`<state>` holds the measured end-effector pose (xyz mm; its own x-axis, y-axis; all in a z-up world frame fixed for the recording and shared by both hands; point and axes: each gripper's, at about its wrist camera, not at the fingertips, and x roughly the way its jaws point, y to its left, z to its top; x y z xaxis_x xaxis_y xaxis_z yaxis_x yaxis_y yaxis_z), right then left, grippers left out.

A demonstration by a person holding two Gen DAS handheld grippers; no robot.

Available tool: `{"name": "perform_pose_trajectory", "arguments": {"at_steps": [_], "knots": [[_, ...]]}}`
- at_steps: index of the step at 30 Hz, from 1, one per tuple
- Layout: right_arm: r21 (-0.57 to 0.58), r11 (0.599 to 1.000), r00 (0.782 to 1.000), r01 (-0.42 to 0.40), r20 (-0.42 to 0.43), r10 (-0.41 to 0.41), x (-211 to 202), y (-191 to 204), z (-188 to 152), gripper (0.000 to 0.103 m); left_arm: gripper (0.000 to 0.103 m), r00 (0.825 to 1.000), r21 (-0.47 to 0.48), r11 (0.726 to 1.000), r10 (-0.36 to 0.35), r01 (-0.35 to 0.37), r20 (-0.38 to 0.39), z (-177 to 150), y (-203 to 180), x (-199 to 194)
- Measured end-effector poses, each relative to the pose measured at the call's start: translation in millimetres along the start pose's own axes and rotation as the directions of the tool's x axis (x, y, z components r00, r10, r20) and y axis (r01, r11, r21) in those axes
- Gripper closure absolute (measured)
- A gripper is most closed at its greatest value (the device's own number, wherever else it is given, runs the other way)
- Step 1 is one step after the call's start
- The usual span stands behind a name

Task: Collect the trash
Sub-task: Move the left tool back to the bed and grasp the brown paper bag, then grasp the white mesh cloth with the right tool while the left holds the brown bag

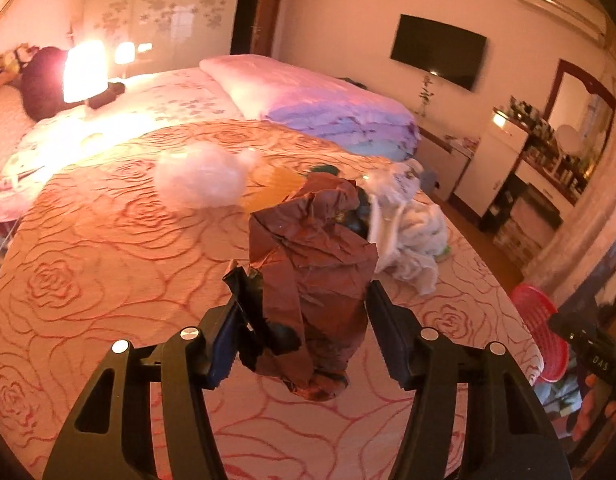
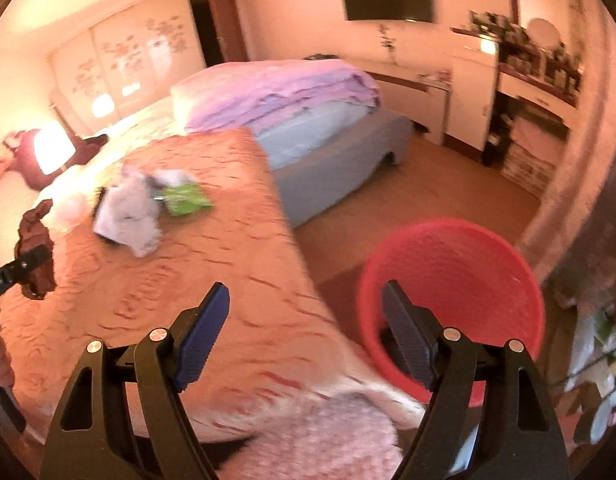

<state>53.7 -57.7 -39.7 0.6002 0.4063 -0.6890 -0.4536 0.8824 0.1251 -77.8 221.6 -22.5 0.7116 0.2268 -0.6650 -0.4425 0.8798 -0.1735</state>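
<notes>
Crumpled brown paper sits clamped between my left gripper's pads, filling the centre of the left wrist view. Its long axis runs roughly up the frame, from a wadded lower end just below the fingers to a ragged top that leans slightly toward upper right. A darker, blackish flap sticks out on its left side against the left finger. It hangs clear above the rose-patterned bedspread.

From my right wrist view I see the same wad at the far left edge, again standing taller than wide, with the left gripper's black finger crossing it.

My right gripper is spread wide with nothing between its blue pads. It points at the corner of the bedspread, and its right finger overlaps the rim of a red basket on the floor at lower right.

More litter lies on the bedspread. In the left view, a white fluffy clump is above and left of the wad, and a heap of white tissue is just right of it. In the right view, a green wrapper lies beside that heap.

A lit lamp glows at upper left.
</notes>
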Motion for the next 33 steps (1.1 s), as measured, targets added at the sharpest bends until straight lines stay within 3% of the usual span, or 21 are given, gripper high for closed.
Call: {"name": "perform_pose_trajectory", "arguments": {"at_steps": [12,21,26,29,33], "knots": [[-0.171,0.981,0.995,-0.096,-0.005,0.096,46.8,87.1,38.2,0.027,0.046,1.0,-0.031,0.999,-0.004,0.004,0.012,-3.2,21.2,-6.6],[-0.197,0.967,0.987,-0.163,-0.021,0.162,78.0,118.9,54.3,0.03,0.046,1.0,-0.04,0.999,0.01,-0.009,0.017,-5.1,23.9,-6.7],[-0.199,0.958,0.978,-0.207,-0.062,0.198,96.2,131.2,56.3,0.04,0.046,1.0,-0.044,0.999,0.014,-0.014,0.011,-6.8,24.1,-3.7],[-0.207,0.949,0.97,-0.239,-0.099,0.222,103.9,137.9,53.7,0.056,0.046,1.0,-0.045,0.999,0.017,-0.016,0.008,-7.9,24.3,-3.0],[-0.219,0.942,0.966,-0.254,-0.109,0.235,99.0,139.7,45.9,0.066,0.046,0.999,-0.036,0.999,0.028,-0.028,0.017,-7.3,24.2,-4.6]]}}
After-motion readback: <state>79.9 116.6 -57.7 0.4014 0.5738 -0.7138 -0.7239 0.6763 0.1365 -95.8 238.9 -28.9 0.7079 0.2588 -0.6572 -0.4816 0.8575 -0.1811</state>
